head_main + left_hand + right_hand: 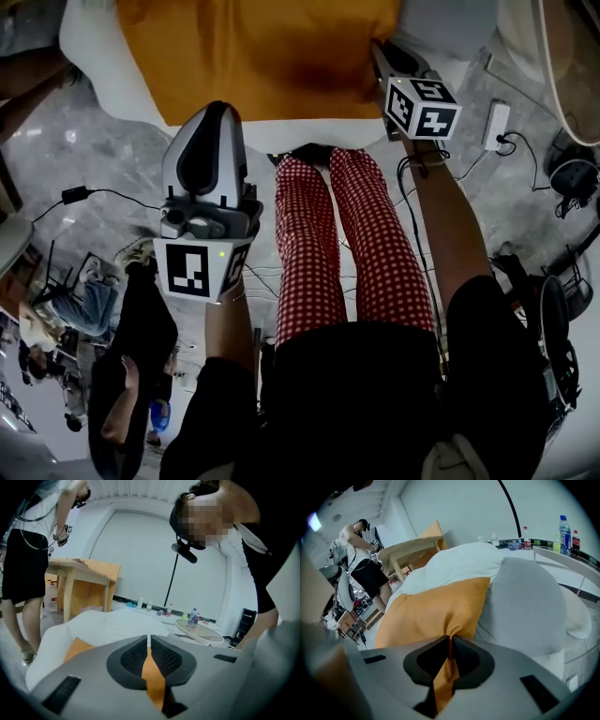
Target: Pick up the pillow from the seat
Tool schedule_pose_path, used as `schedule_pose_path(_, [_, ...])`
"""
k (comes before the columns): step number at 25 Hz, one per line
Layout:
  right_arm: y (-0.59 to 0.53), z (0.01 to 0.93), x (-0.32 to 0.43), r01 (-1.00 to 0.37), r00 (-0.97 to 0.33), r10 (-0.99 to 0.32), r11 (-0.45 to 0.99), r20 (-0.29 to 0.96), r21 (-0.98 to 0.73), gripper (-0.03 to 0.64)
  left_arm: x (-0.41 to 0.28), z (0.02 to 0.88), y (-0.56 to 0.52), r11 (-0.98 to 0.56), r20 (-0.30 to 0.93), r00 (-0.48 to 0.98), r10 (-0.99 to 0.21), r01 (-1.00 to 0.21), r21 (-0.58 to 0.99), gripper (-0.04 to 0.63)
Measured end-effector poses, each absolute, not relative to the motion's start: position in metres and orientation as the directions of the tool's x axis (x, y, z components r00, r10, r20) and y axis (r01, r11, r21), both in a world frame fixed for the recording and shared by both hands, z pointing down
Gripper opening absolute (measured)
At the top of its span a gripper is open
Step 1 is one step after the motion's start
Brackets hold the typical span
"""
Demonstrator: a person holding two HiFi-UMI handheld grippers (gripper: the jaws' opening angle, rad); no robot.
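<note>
On the seat: we log the orange pillow (262,56) lying flat on the white seat (89,56), near edge towards us. A grey cushion (525,606) lies against its right side.
Left gripper: the left gripper (149,641) has its jaws fully together at the pillow's near left edge. A thin strip of orange cover shows between them, so we read a pinch on cloth alone.
Right gripper: the right gripper (451,640) is closed to a narrow slit on a gathered fold of orange cover at the near right corner. The cloth puckers into the pads.
Lift status: both ends taken; by our reading the pillow is not yet off the seat.
Weight and stiffness: we judge it light and soft-filled, with no stiffness, so it should sag between two holds.
Surface: the cover looks matt and woven, so hardly slippery. A pinch on cover alone may creep over the fill, or pull free if jerked.
Where to hold: we favour the two near corners or the seam edge, where the cloth bunches. A deeper bite that takes some fill would be safer.
Risk: an uneven raise would tip the pillow, and the grey cushion may drag along with it.
Next, as we judge: raise both hands together and level.
</note>
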State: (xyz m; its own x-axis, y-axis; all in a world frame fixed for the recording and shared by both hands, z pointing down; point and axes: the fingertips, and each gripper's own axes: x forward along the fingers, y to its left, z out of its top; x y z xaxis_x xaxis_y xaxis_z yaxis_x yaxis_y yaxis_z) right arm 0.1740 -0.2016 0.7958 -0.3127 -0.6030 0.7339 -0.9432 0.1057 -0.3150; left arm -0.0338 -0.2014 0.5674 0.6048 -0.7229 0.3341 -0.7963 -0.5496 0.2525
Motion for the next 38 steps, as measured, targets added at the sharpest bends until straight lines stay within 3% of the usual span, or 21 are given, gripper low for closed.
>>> schedule_pose_path(10, [-0.193, 0.768, 0.171, -0.954, -0.282, -0.649, 0.11, 0.707, -0.28, 0.045, -0.06, 0.584, -0.183, -0.511, 0.367, 0.569, -0.736, -0.822, 0.252, 0.012])
schedule_pose_path(14, [-0.197, 0.76, 0.169, -0.952, -0.284, -0.657, 0.11, 0.698, -0.284, 0.046, -0.079, 0.591, -0.182, -0.452, 0.356, 0.55, -0.755, -0.831, 0.324, 0.012])
schedule_pose_path(19, [-0.2, 0.752, 0.165, -0.955, -0.283, -0.661, 0.129, 0.695, -0.266, 0.046, -0.109, 0.612, -0.177, -0.431, 0.423, 0.516, -0.745, -0.856, 0.286, 0.012])
schedule_pose_path(33, [-0.201, 0.748, 0.164, -0.959, -0.276, -0.642, 0.133, 0.716, -0.251, 0.046, -0.152, 0.655, -0.209, -0.405, 0.47, 0.483, -0.738, -0.875, 0.263, 0.017])
schedule_pose_path(38, [-0.2, 0.745, 0.165, -0.957, -0.282, -0.635, 0.136, 0.719, -0.255, 0.046, -0.161, 0.666, -0.216, -0.411, 0.485, 0.491, -0.724, -0.871, 0.269, 0.066])
